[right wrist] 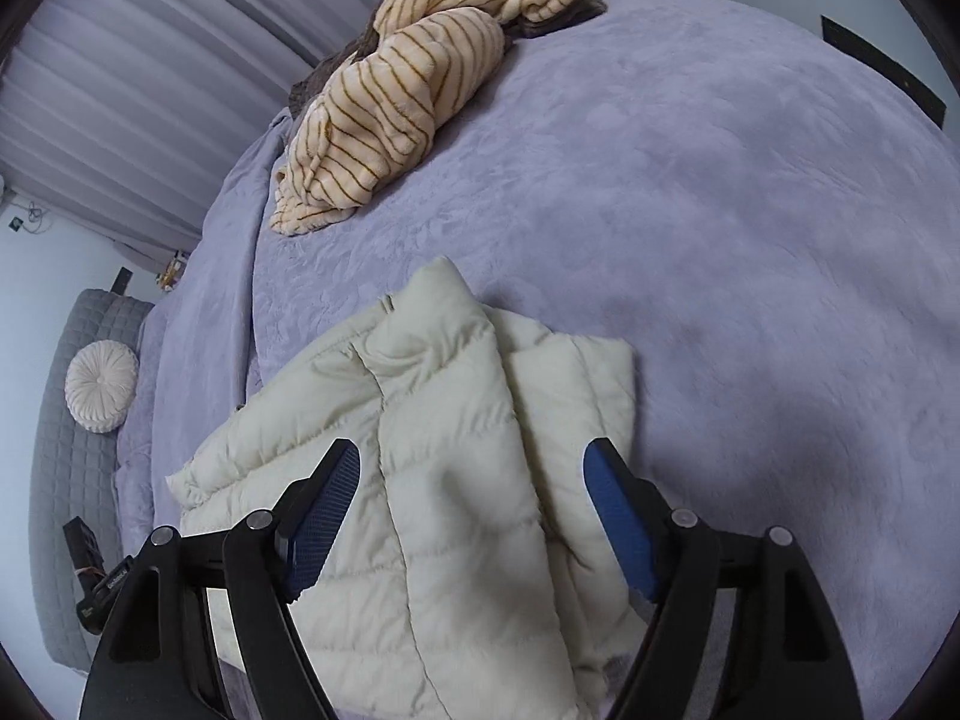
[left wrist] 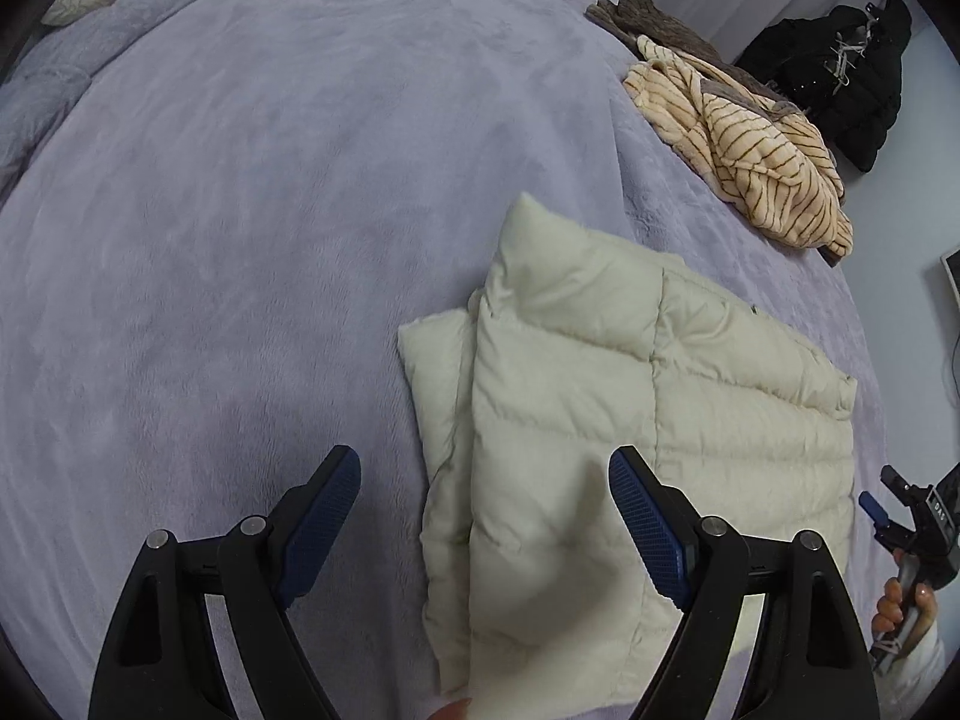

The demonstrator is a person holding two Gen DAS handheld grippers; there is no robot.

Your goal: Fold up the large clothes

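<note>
A cream quilted puffer jacket (left wrist: 570, 360) lies partly folded on the lavender bed cover (left wrist: 270, 210), one side panel laid over the body. My left gripper (left wrist: 485, 468) hovers open over the jacket's left edge, its blue pads clear of the fabric. In the right wrist view the same jacket (right wrist: 450, 408) spreads under my right gripper (right wrist: 474, 456), whose jaws stand wide apart above the folded panel without pressing on it. The right gripper (left wrist: 900, 510) also shows at the far right of the left wrist view, held by a hand (left wrist: 900, 606).
A beige striped fleece garment (left wrist: 750, 150) (right wrist: 384, 108) is heaped at the bed's far edge on a brown one (left wrist: 654, 18). A black jacket (left wrist: 840, 72) hangs beyond. A round pillow (right wrist: 99, 387) rests on a grey quilted seat (right wrist: 60, 468) beside the bed.
</note>
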